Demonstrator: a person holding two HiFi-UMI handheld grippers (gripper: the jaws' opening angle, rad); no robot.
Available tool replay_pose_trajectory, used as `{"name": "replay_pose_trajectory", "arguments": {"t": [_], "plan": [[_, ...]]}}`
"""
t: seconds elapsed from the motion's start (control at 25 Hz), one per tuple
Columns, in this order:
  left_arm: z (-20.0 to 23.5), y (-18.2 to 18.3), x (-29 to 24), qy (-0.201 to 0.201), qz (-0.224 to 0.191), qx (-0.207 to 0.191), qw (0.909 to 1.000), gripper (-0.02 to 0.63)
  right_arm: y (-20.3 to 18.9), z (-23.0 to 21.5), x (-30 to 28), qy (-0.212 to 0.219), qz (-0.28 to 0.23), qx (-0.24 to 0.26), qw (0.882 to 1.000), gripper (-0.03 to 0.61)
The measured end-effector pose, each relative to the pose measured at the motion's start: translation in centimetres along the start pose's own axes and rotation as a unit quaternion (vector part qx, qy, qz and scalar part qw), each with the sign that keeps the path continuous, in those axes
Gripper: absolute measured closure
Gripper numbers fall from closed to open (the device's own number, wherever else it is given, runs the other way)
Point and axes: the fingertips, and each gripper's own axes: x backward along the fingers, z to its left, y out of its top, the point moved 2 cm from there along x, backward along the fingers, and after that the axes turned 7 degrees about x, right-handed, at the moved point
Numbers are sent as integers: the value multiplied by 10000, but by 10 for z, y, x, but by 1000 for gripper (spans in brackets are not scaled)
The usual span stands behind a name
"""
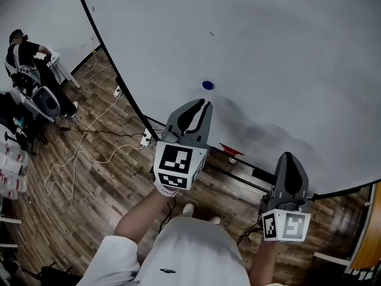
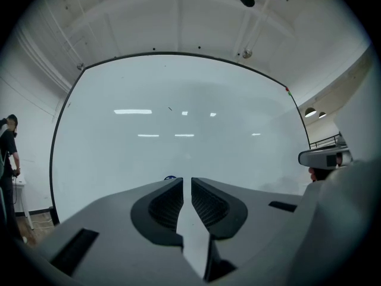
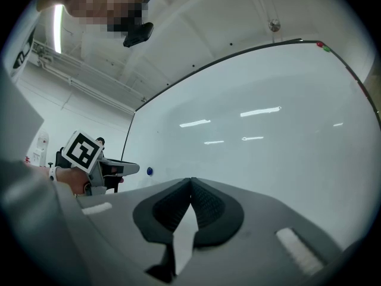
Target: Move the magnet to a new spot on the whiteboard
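A small blue magnet [image 1: 207,85] sticks to the big whiteboard [image 1: 268,52]. My left gripper [image 1: 205,103] points at the board just below the magnet, a short way off it. In the left gripper view the magnet [image 2: 171,177] peeks over the left jaw, outside the jaws. The left gripper [image 2: 187,181] shows only a narrow slit between its jaws, with nothing in it. My right gripper [image 1: 289,157] hangs lower and to the right, near the board's bottom edge. In its own view the right gripper [image 3: 191,180] is shut and empty. The magnet [image 3: 149,171] is far to its left.
A red object [image 1: 231,149] lies on the ledge at the board's bottom edge. White and black cables [image 1: 89,142] trail over the wooden floor to the left. A person [image 1: 27,55] stands by equipment at the far left.
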Motion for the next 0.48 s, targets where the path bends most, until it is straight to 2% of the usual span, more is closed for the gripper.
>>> {"name": "replay_pose_trajectory", "arguments": {"t": [0.24, 0.48], "plan": [[-10, -5, 30, 56, 84, 154, 9998, 606, -13, -3, 8, -33, -57, -200, 9998, 569], [-23, -17, 55, 35, 114, 395, 9991, 607, -18, -1, 8, -50, -17, -214, 9998, 569]]}}
